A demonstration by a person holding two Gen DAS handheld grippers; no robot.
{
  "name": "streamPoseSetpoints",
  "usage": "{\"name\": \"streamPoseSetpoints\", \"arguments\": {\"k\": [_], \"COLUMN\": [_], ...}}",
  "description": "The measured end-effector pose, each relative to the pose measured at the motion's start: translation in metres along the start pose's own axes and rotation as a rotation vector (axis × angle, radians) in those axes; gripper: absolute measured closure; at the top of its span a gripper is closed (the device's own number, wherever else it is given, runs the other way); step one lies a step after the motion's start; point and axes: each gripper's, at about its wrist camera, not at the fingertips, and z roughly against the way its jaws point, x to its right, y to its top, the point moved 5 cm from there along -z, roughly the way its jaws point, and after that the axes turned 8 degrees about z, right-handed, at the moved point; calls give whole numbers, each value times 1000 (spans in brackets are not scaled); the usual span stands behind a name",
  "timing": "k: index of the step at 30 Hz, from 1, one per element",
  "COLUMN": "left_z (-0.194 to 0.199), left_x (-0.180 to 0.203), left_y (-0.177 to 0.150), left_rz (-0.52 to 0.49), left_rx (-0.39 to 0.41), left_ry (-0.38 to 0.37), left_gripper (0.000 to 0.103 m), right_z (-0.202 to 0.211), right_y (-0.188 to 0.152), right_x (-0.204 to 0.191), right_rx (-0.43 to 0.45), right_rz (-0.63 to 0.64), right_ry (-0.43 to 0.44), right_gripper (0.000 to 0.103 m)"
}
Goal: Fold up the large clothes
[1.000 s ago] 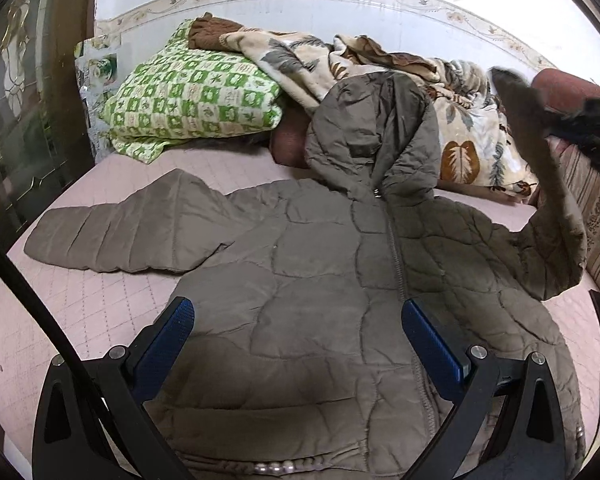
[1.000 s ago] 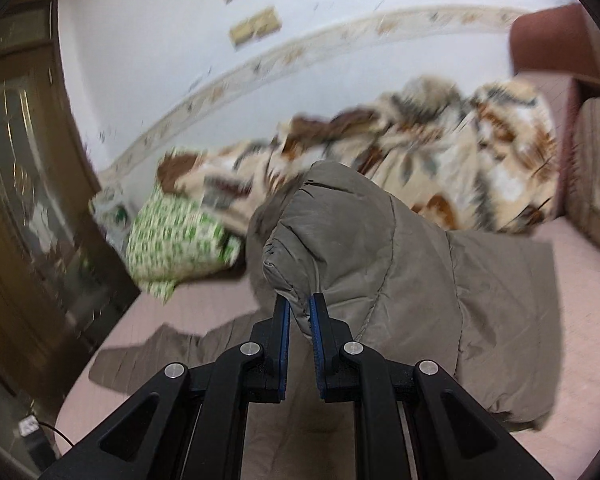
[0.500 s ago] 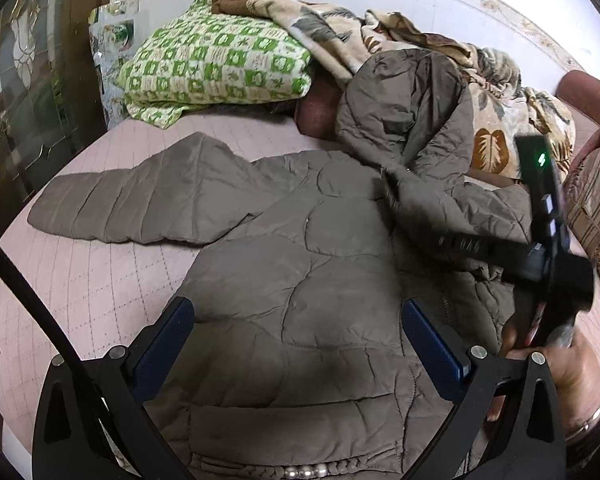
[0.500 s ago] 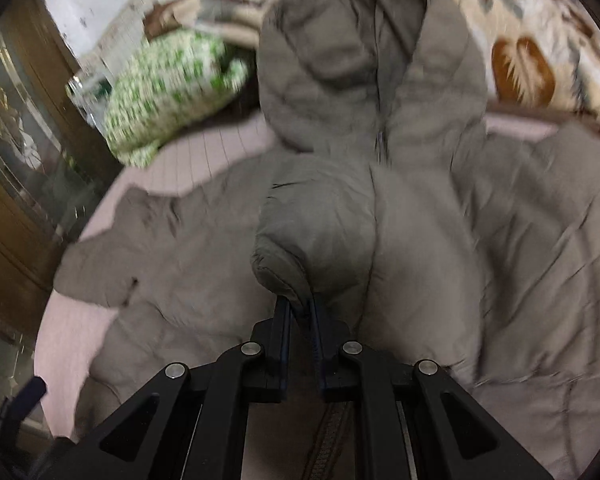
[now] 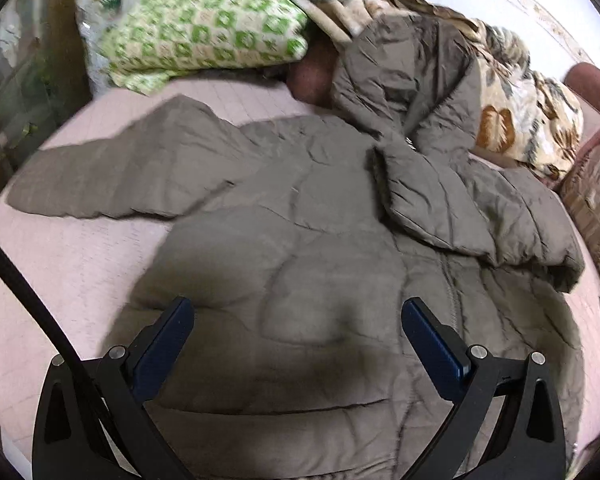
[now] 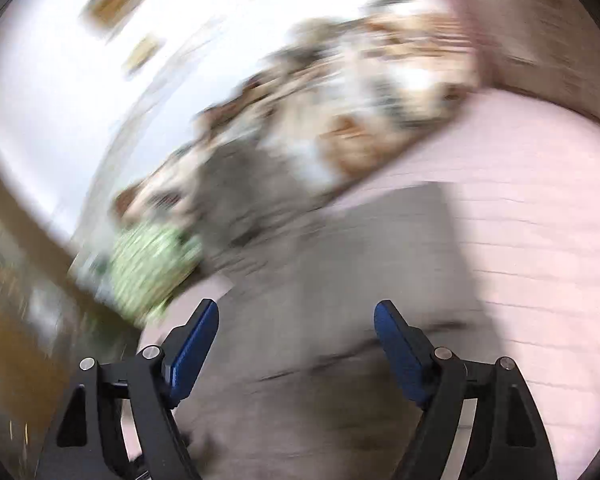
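Jacket: an olive quilted hooded jacket lies front up on the pink bed, filling the middle of the left wrist view.
Left sleeve of the picture: stretched out flat toward 9 o'clock, resting on the bed.
Folded sleeve: lies across the jacket's chest at about 2 o'clock from the centre, its cuff end pointing toward 11 o'clock.
Hood: at 12 o'clock, propped up against the leaf-patterned blanket.
Pillow: green and white checked, at 11 o'clock, beyond the outstretched sleeve.
Left tool: its blue pads stand wide apart above the jacket's lower front, nothing between them pressed; it points steeply down at the fabric.
Right tool: jaws are opening, blue pads already far apart, no cloth gripped between them; the grey jacket lies below and beyond them.
Right wrist view: heavily blurred; the bed shows at 3 o'clock, the pillow at 9 o'clock, the blanket at 12 o'clock.
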Motion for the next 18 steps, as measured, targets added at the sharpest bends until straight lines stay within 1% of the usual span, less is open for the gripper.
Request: {"name": "streamPoseSetpoints", "arguments": {"k": [1, 2, 3, 4, 5, 6, 8, 11, 14, 16, 17, 18], "left_z": [-2, -5, -10, -16, -21, -31, -47, -65, -84, -96, -99, -103], "left_x": [3, 7, 13, 17, 21, 25, 32, 39, 48, 55, 59, 66], "left_y": [1, 5, 11, 16, 18, 24, 32, 43, 51, 54, 56, 57], "left_rz": [7, 22, 46, 80, 106, 155, 229, 327, 366, 381, 385, 380], "left_rx": [-14, -36, -64, -100, -131, -178, -226, -254, -273, -272, -269, -269], "left_ry": [-16, -40, -72, -116, -147, -175, -217, -249, -248, -219, -229, -241], "left_gripper": [0, 0, 0, 0, 0, 0, 0, 0, 0, 6, 10, 19], "right_z": [-4, -10, -14, -17, -19, -22, -27, -32, -36, -35, -34, -32], "right_y": [-1, -3, -4, -5, -7, -8, -11, -5, -2, -2, -2, -1], "right_x": [16, 25, 32, 38, 44, 49, 50, 45, 47, 53, 56, 60], "right_rx": [-16, -36, -47, -50, -37, -49, -79, -72, -72, -77, -78, -76], "right_rz": [-42, -71, -89, -104, -149, -182, -188, -168, -195, -232, -252, -270], "right_ry": [-4, 13, 28, 20, 18, 46, 63, 67, 66, 81, 94, 100], "right_gripper": [20, 24, 25, 25, 25, 25, 25, 25, 25, 25, 25, 25]}}
